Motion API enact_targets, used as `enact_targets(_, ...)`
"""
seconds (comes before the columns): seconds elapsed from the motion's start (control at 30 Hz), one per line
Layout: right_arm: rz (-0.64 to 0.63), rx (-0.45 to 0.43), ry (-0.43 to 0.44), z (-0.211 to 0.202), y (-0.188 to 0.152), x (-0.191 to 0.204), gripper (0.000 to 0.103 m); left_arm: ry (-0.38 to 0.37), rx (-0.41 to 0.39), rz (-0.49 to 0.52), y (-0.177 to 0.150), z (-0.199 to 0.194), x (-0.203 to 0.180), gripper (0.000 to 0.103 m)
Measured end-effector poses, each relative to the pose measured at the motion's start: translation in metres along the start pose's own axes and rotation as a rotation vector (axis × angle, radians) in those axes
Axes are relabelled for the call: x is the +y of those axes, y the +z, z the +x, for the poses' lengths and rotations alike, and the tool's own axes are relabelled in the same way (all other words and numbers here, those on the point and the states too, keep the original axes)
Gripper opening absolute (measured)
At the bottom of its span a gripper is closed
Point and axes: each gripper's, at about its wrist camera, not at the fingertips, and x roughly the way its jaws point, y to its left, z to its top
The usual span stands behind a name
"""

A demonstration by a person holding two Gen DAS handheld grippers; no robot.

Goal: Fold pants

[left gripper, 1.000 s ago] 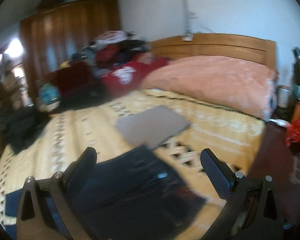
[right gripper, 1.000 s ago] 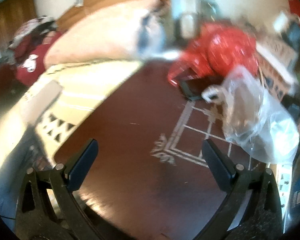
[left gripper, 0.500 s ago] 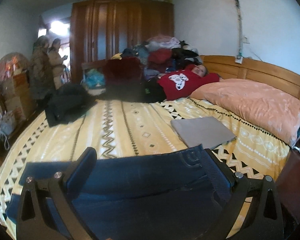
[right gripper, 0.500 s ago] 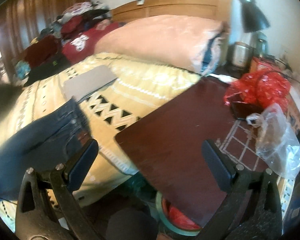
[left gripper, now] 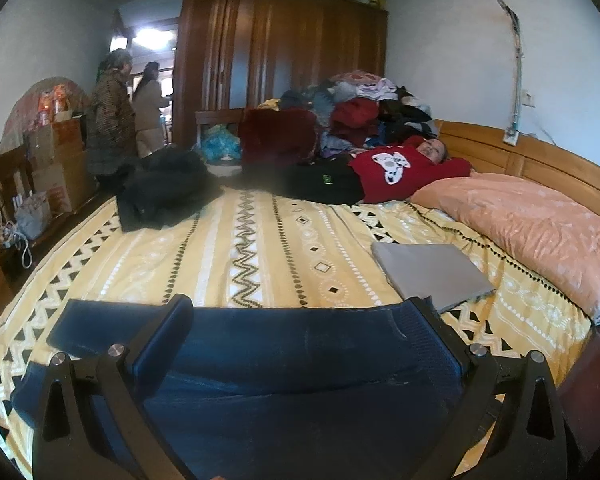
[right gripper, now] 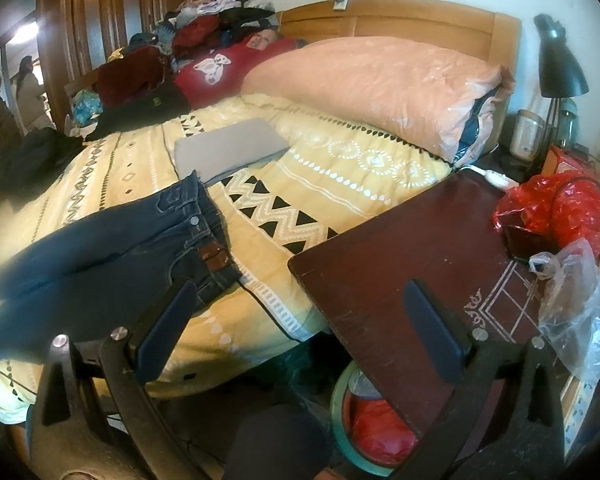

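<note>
Dark blue jeans (left gripper: 292, 364) lie spread across the near edge of the yellow patterned bedspread (left gripper: 260, 248), legs running left and waistband to the right. My left gripper (left gripper: 300, 332) hovers just above them, open, with the denim filling the space under its fingers. In the right wrist view the jeans (right gripper: 112, 252) show their waistband, button and brown belt. My right gripper (right gripper: 300, 320) is open over the bed's corner and a dark wooden table, to the right of the waistband and holding nothing.
A grey laptop (left gripper: 432, 272) rests beyond the jeans' waistband. A person in a red top (left gripper: 396, 172) lies at the head of the bed beside a pink quilt (left gripper: 540, 232). A dark wooden table (right gripper: 432, 256) with red bags (right gripper: 556, 208) stands right of the bed. Two people (left gripper: 116, 120) stand by the wardrobe.
Both cameras swung left toward the bed. The left gripper settled over the spread jeans; the right view moved from the table and floor to take in the bed corner and waistband.
</note>
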Motion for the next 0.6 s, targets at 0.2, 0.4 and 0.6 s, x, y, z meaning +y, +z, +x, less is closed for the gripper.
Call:
enact_targets(0.2,-0.003,0.012,0.016,0.002,-0.004,0.003,0.103,0.011,0.007,0.007,-0.005,0.000,0.002,0.103)
enact_targets(0.4,-0.012,0.029,0.035,0.005,-0.007,0.007,0.103,0.010,0.011,0.027,-0.007,0.004,-0.004,0.103)
enact_targets(0.6,-0.019,0.035,0.041,0.008,-0.005,0.007,0.103,0.039,0.026,0.016,-0.005,0.013,0.006,0.103)
